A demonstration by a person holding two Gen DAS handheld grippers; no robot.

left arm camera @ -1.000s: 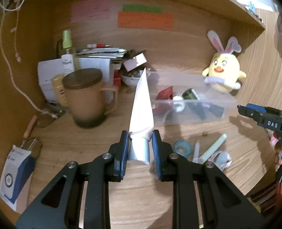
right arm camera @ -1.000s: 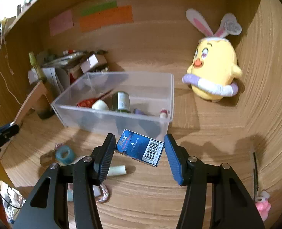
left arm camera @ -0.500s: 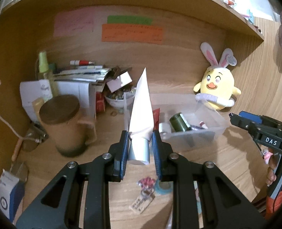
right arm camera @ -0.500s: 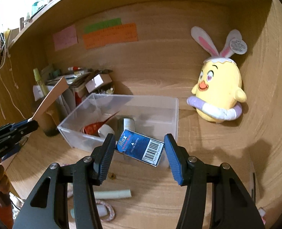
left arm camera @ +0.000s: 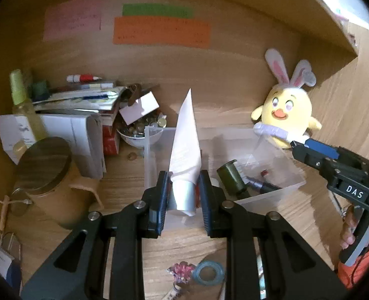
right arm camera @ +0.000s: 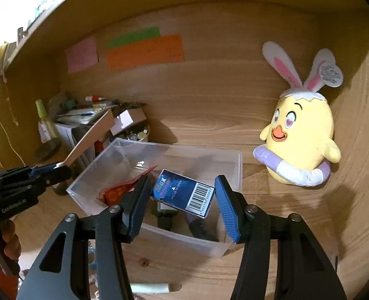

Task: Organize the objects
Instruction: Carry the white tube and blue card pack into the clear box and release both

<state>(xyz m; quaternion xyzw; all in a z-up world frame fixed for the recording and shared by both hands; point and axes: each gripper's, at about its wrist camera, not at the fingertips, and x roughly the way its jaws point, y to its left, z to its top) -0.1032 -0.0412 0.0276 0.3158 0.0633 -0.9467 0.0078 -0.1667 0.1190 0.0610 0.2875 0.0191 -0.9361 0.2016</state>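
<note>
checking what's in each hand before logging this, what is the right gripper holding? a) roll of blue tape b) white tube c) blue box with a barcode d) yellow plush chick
c: in the right wrist view the right gripper is clamped on a blue box with a white barcode label, held over the clear plastic bin; the white tube is in the left gripper.

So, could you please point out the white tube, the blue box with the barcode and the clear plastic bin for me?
white tube (left arm camera: 185, 145): left wrist view, middle of its body above the cap.
blue box (right arm camera: 184, 192): right wrist view, centre of its printed face.
clear plastic bin (right arm camera: 184, 240): right wrist view, its near wall.
</note>
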